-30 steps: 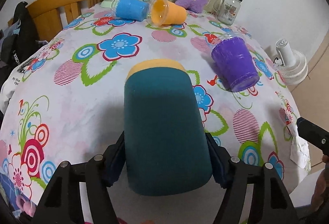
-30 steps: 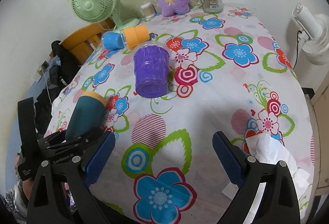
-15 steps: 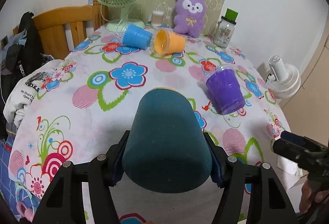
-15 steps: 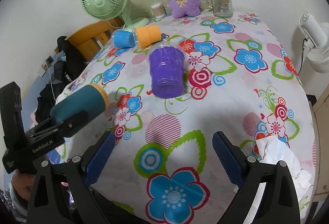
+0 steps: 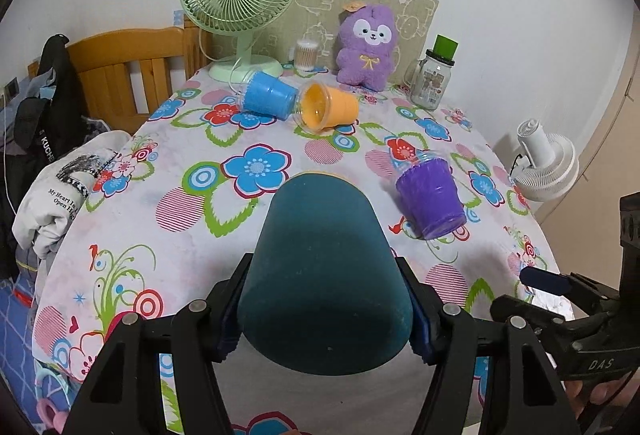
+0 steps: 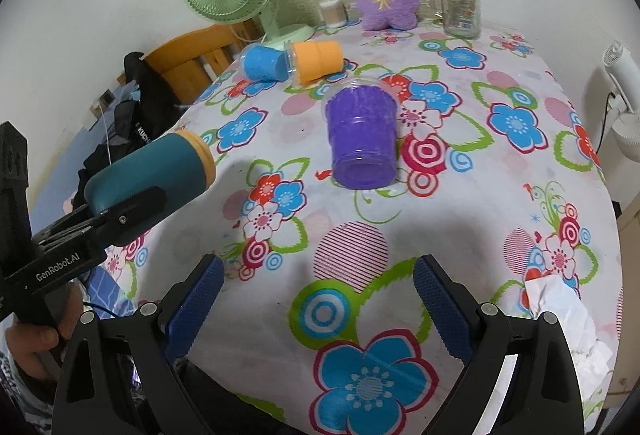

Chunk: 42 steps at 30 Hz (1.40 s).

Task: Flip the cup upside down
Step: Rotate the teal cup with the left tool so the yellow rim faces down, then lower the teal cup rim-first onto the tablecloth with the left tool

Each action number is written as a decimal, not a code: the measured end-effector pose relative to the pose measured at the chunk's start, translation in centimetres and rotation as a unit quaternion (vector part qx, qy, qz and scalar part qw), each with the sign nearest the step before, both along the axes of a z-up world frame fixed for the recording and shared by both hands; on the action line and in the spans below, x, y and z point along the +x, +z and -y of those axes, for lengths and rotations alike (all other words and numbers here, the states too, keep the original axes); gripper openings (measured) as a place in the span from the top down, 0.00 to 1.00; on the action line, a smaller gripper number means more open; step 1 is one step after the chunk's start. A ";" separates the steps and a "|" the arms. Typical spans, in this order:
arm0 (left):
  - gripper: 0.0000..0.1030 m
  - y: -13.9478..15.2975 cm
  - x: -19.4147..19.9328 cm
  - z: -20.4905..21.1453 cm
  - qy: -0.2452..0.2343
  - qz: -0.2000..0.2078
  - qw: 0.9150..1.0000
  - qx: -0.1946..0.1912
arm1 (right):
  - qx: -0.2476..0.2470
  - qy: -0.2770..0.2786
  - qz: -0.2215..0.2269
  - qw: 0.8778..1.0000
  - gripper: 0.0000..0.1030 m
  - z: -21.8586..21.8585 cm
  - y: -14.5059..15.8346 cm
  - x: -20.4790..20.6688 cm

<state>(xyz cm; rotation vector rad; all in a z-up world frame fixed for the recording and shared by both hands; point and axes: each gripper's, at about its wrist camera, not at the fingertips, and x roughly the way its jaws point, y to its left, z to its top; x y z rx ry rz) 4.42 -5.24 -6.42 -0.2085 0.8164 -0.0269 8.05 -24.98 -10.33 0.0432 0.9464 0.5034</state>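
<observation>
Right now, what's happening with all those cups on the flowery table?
A person holds a claw in each hand. The left claw is shut on the teal cup, holding it in the air on its side, its orange rim pointing over the table. The right claw is open and empty. The purple cup, blue cup and orange cup lie tipped over on the cloth.

Teal cup (image 5: 324,275) in left gripper (image 5: 324,319)

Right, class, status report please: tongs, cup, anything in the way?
Left tongs shut on teal cup, held above the table, tilted. Right tongs open, empty. Purple cup lies ahead.
</observation>
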 end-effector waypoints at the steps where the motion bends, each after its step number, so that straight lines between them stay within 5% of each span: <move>1: 0.34 0.0 0.0 0.0 0.002 0.002 1.000 0.000 | -0.001 0.002 -0.001 1.000 0.06 -0.2 0.0 0.0; 42: 0.35 2.3 1.9 -2.2 0.055 0.062 0.996 0.016 | -0.004 0.030 0.001 1.000 0.06 -4.8 -1.1 2.9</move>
